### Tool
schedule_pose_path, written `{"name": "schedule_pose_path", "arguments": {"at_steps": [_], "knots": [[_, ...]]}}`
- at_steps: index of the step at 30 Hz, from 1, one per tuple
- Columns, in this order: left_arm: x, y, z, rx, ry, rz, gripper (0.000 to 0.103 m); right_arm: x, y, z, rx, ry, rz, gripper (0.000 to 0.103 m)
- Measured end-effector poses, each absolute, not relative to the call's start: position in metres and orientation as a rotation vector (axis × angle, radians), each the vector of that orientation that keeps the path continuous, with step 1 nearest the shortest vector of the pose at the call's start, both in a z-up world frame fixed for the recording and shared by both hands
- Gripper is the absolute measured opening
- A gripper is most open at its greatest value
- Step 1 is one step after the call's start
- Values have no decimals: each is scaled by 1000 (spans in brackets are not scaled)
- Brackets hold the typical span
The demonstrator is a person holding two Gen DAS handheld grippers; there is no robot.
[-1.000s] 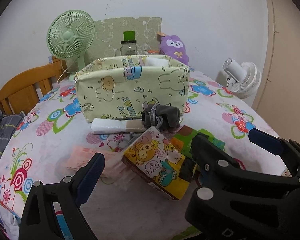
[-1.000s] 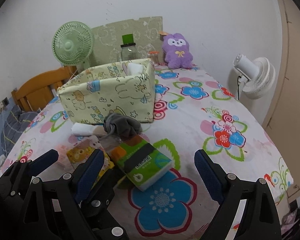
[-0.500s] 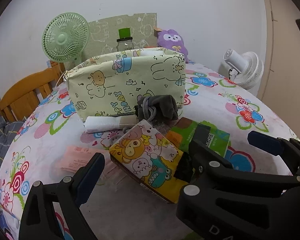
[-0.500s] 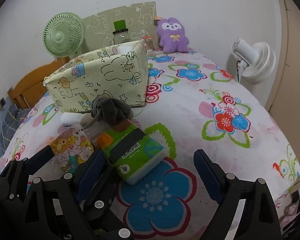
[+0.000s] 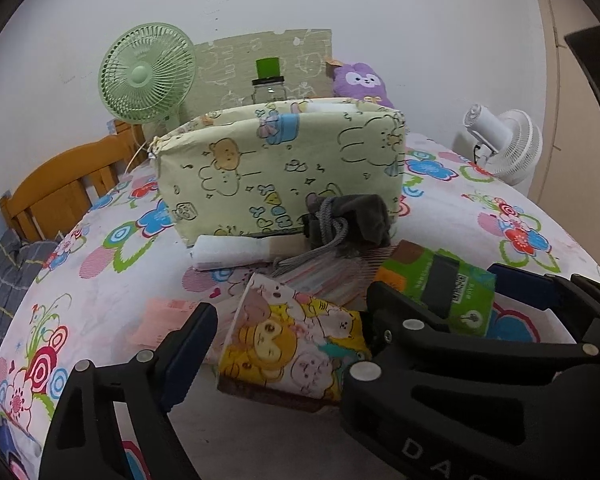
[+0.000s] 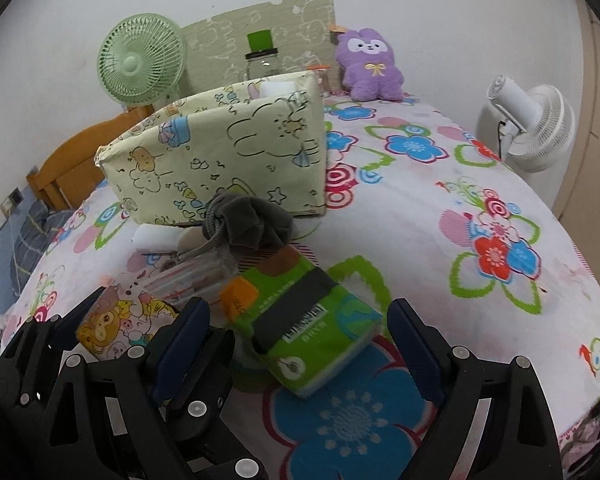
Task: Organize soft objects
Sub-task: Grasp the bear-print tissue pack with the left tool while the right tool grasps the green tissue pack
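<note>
Left gripper [image 5: 288,330]: jaws wide but closing, set either side of the cartoon-print tissue pack [image 5: 292,340]. The pads do not appear to press on it, though the right-hand pad is hidden behind the pack.

Right gripper [image 6: 298,334]: jaws open and apart, straddling the green tissue pack [image 6: 304,320], which lies flat on the flowered counter [image 6: 440,184]. Neither pad touches the pack.

In the right wrist view, the cartoon-print pack lies at 9 o'clock of the green pack, just beside it. A pack of striped items in clear wrap [image 6: 196,276] lies at 11 o'clock. A grey drawstring pouch [image 6: 252,224] sits at 12 o'clock, against the front wall of the pale yellow fabric storage box [image 6: 220,148]. A white roll [image 5: 228,250] lies along the foot of that box, at 9 o'clock of the pouch.

At the far edge of the counter: green fan [image 6: 142,66], glass jar [image 6: 262,64], purple plush toy [image 6: 370,66]. A white fan [image 6: 528,128] stands at 3 o'clock of the counter.
</note>
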State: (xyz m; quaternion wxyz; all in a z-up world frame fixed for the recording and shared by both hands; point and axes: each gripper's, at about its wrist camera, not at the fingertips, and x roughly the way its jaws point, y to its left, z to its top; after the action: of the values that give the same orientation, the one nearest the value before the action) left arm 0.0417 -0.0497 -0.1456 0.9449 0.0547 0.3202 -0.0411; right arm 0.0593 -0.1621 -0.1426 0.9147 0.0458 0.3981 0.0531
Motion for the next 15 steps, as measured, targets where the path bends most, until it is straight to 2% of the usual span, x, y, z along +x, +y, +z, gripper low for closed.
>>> {"name": "schedule_pose_path", "arguments": {"at_steps": [4,15], "knots": [[39,-50,-148,118,654,-55,94,61,-160,-145,83,821,103,92],[32,-52,-148,126,641,-59,92,56,-163,-144,98,827,104,85]]}}
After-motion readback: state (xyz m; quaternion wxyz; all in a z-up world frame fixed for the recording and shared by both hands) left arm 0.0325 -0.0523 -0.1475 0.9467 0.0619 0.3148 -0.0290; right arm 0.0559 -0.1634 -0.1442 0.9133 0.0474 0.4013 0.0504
